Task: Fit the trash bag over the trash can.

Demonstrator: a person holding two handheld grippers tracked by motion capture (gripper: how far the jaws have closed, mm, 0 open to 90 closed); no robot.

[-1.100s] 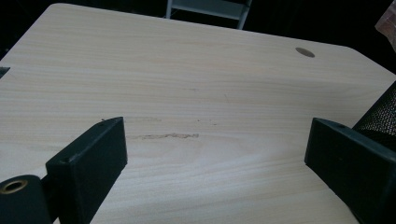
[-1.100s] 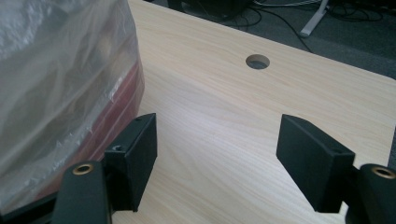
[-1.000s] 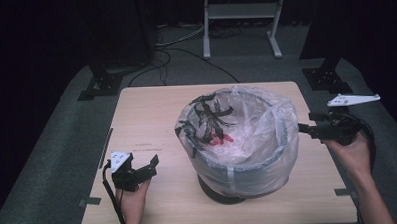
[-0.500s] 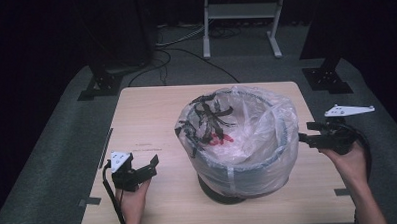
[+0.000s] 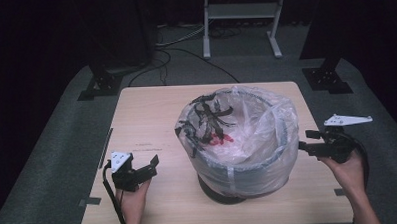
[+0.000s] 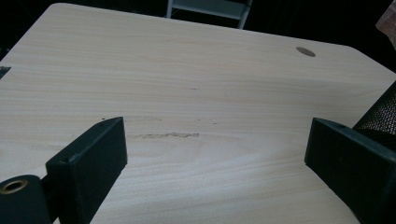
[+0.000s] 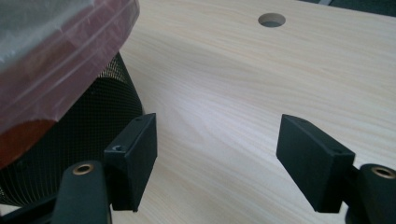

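- Whereas the right gripper is seen higher and farther from the person in the two earlier high views, it is now lowered and drawn nearer to the table's front, level with the lower wall of the bin.
- Its jaws are spread wide in the right gripper view, and nothing is held between them; bare table is seen through the gap.
- In that view the bin's black mesh wall is seen just beside one jaw, with the overhanging plastic bag above it. Contact between jaw and mesh cannot be confirmed.
- No change is noted at the left gripper: it is held at the same spot near the table's front left corner as in both earlier views.
- Its jaws are likewise set wide apart and empty in the left gripper view, with only tabletop between them and a sliver of mesh at the right edge.
- The bin is located at the centre-right of the table, upright, its bag folded out over the rim. The bag's position is unchanged across the three high views.
- The lowering of the right gripper is judged to be an approach to the bag's hanging edge or to the bin wall; no grasp is yet made.
- The left gripper is well apart from the bin, so a further reach is judged necessary before both sides can be handled.
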